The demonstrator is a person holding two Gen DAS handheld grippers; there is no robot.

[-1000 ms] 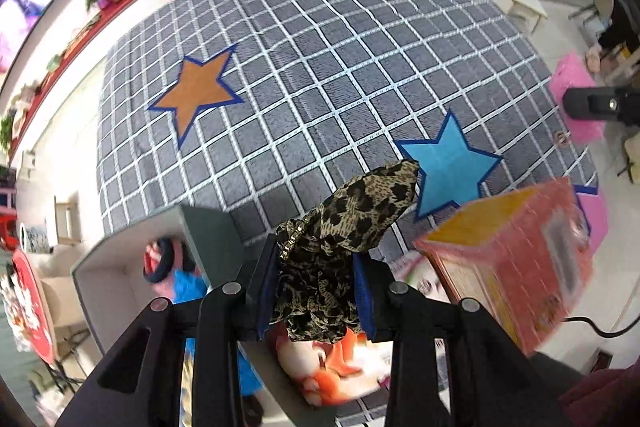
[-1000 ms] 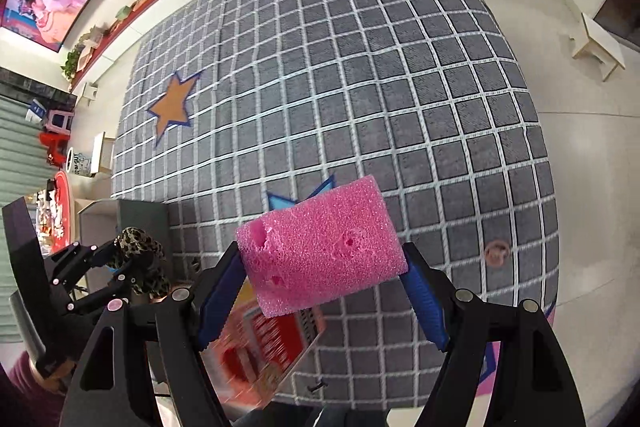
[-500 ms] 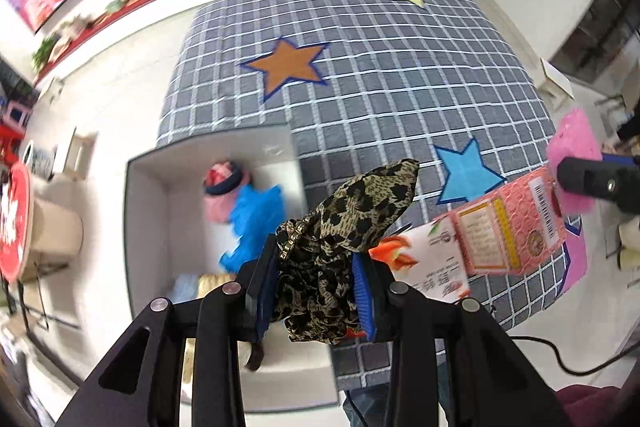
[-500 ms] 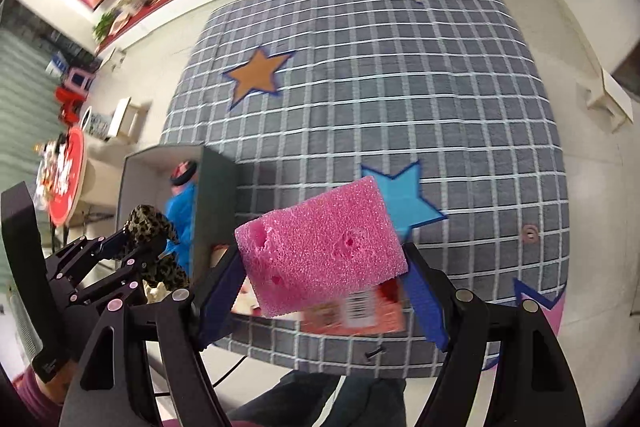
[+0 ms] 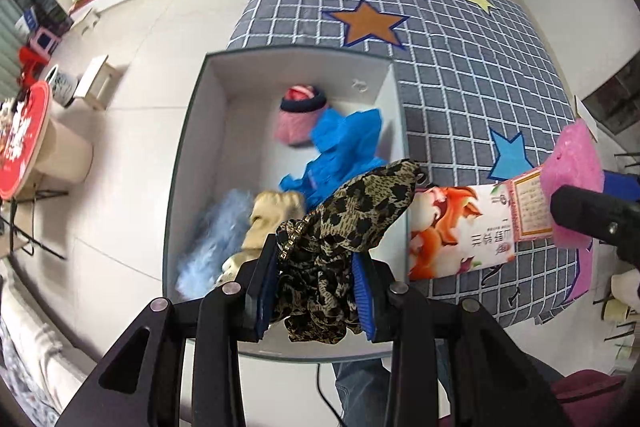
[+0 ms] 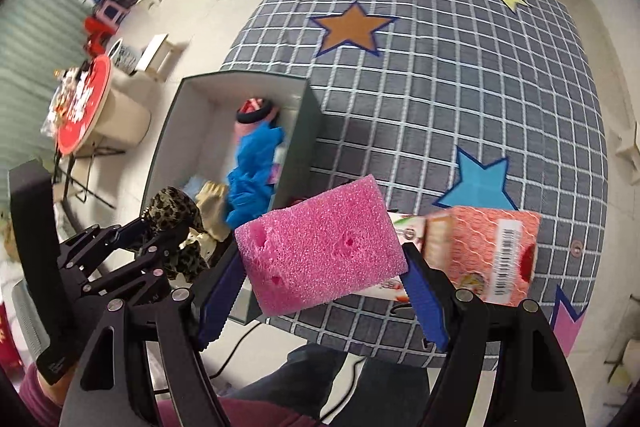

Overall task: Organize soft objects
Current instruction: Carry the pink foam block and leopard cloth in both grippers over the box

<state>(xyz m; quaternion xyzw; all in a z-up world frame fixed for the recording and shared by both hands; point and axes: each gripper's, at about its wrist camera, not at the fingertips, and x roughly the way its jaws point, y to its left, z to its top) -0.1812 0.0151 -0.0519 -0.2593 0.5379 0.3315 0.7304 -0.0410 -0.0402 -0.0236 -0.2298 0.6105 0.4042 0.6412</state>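
My left gripper [image 5: 316, 287] is shut on a leopard-print scrunchie [image 5: 344, 223] and holds it above the near end of an open grey box [image 5: 192, 131]. The box holds a pink and black hat [image 5: 300, 111], a blue cloth [image 5: 344, 151], a beige plush [image 5: 272, 219] and a pale blue fluffy item [image 5: 212, 243]. My right gripper [image 6: 320, 291] is shut on a pink sponge block [image 6: 320, 247], held above the table's near edge, right of the box [image 6: 296, 139]. The left gripper and scrunchie [image 6: 172, 215] show at the left of the right wrist view.
The box stands at the left edge of a grey checked tablecloth [image 5: 460, 67] with coloured stars. A pink carton [image 6: 492, 255] and a flowered pack [image 5: 452, 227] lie on the table right of the box. Stools and a red round table [image 5: 20, 143] stand on the floor to the left.
Both grippers have swung left and risen, bringing the whole box into view. The left gripper with the scrunchie now hangs over the box. Both grips are unchanged.
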